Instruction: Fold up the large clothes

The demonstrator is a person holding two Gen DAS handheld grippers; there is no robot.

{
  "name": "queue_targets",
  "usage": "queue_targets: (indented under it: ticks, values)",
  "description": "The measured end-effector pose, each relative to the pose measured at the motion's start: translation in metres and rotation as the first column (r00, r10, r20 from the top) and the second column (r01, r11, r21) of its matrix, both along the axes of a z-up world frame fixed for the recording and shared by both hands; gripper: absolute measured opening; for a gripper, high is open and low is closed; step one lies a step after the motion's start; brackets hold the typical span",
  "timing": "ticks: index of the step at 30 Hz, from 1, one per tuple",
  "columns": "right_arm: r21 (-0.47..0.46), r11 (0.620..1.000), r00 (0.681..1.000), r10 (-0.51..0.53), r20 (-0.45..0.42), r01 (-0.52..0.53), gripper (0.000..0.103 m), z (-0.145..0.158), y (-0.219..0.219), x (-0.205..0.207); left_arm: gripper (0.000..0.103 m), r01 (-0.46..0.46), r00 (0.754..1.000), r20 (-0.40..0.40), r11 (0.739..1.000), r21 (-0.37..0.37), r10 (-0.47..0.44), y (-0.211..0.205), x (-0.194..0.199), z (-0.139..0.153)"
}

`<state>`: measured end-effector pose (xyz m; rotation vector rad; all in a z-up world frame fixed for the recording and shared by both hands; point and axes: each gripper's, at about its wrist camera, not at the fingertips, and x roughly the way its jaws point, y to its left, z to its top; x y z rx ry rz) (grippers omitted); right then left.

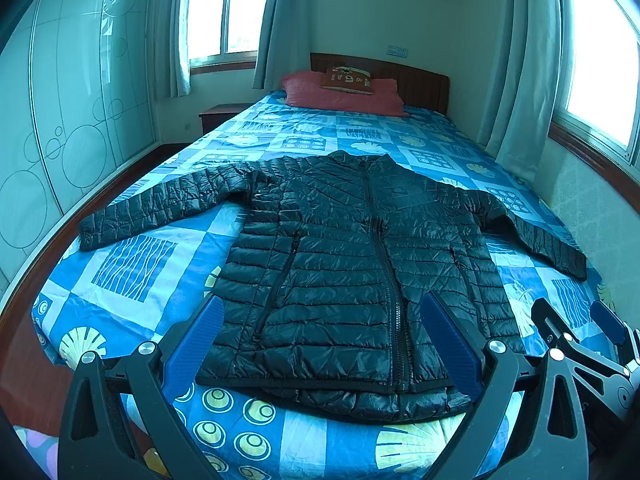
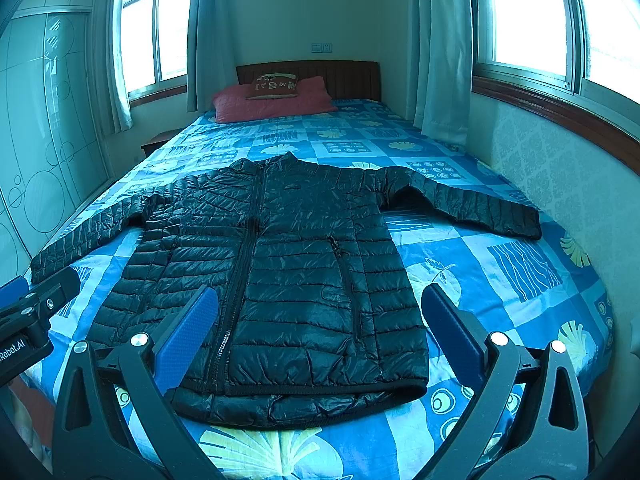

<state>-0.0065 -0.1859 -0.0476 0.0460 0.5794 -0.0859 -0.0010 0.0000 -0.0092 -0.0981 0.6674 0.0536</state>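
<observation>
We see a bed with a blue patterned sheet (image 1: 132, 268). At its far end a red pillow (image 1: 344, 98) lies before a dark wooden headboard (image 1: 420, 80), with a small brown cushion (image 1: 347, 79) on top. Curtains (image 1: 520, 80) hang by bright windows (image 2: 528, 12). On the left stand a wardrobe (image 1: 72, 92) and a nightstand (image 1: 218, 114).

I am holding my left gripper (image 1: 324, 344) level and pointing forward, its two blue-padded fingers (image 1: 196, 340) spreading wide apart with nothing between them. My right gripper (image 2: 320, 336) is sitting in the same pose, jaws gaping and gripping nothing. The two are hanging side by side at about the same height, close enough that each is showing at the edge of the other's view, the right one low on the right and the left one low on the left.
</observation>
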Motion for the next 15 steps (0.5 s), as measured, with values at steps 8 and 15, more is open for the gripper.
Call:
queue_targets:
  ticks: [8, 15]
  values:
    - [0.000, 1.000, 1.000, 0.000, -0.001, 0.000, 0.101, -0.0002, 0.0006, -0.0001, 0.098, 0.000, 1.000, -0.002, 1.000, -0.002, 0.000, 0.0016, 0.0002, -0.0011]
    - [-0.001, 1.000, 1.000, 0.000, -0.002, 0.000, 0.101, -0.0005, 0.0013, 0.0000, 0.098, 0.000, 1.000, -0.002, 1.000, -0.004, 0.000, 0.0017, -0.0003, -0.0017]
